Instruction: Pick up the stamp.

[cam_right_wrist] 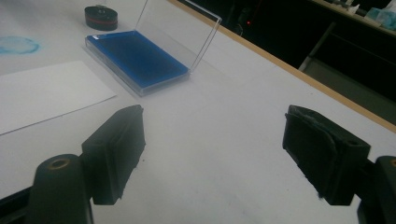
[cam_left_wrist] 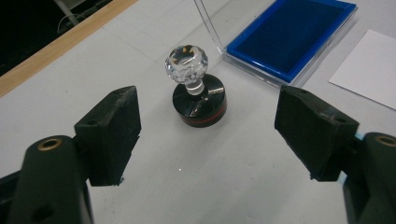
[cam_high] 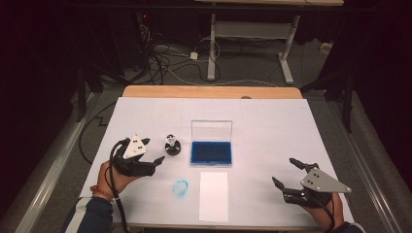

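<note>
From above, the left gripper (cam_high: 156,160) sits left of centre, jaws spread, just short of the stamp (cam_high: 172,144) beside the ink pad (cam_high: 211,152). Its own view puts the stamp mid-frame, ahead of the gap. The right gripper (cam_right_wrist: 212,154) idles, jaws wide. Reaching step; next, advance and pinch the knob.

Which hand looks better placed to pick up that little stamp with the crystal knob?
The left. Its open claw sits right beside the stamp, which stands upright between and just beyond its jaws in the left gripper view. The right claw, also open, is far off, past the ink pad.
</note>
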Demonstrator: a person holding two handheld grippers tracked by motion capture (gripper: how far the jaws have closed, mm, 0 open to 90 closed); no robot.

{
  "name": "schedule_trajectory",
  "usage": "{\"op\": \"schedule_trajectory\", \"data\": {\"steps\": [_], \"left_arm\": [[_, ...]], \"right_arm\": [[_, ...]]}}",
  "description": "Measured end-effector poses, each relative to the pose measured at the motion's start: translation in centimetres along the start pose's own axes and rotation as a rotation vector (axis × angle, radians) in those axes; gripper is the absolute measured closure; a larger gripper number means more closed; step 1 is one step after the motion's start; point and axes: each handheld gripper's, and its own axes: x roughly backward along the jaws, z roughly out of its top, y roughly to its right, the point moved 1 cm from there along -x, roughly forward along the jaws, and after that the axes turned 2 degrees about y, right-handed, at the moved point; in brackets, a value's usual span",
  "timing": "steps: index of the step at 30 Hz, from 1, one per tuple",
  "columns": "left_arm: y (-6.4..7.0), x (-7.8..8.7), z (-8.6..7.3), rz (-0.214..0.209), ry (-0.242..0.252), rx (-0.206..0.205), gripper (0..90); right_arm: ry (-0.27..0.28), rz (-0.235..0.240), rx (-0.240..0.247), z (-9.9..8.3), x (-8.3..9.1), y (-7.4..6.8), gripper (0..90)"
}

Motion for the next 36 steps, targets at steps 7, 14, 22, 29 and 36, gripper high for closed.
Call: {"op": "schedule_trajectory", "data": {"steps": [7,14,22,29,36], "left_arm": [[0.0,-0.7,0.6,-0.020,-0.011,-0.019,22.0],[-0.2,-1.6,1.1,-0.047,-0.012,-0.005,21.9],[-0.7,-2.4,1.9,-0.083,-0.007,0.019,21.8],[-0.6,-2.6,2.9,-0.103,-0.045,-0.001,21.8],[-1.0,-3.2,2.8,-0.105,-0.071,0.007,21.8]], "right_arm": [[-0.002,0.008,0.005,0.0,-0.2,-0.1,20.7],[-0.006,0.008,-0.002,-0.1,-0.2,0.0,20.8],[-0.016,0.010,-0.009,-0.2,-0.5,0.1,20.8],[-0.023,0.019,-0.002,-0.3,-0.6,0.1,20.8],[-0.033,0.022,-0.004,-0.6,-0.4,0.0,20.8]]}}
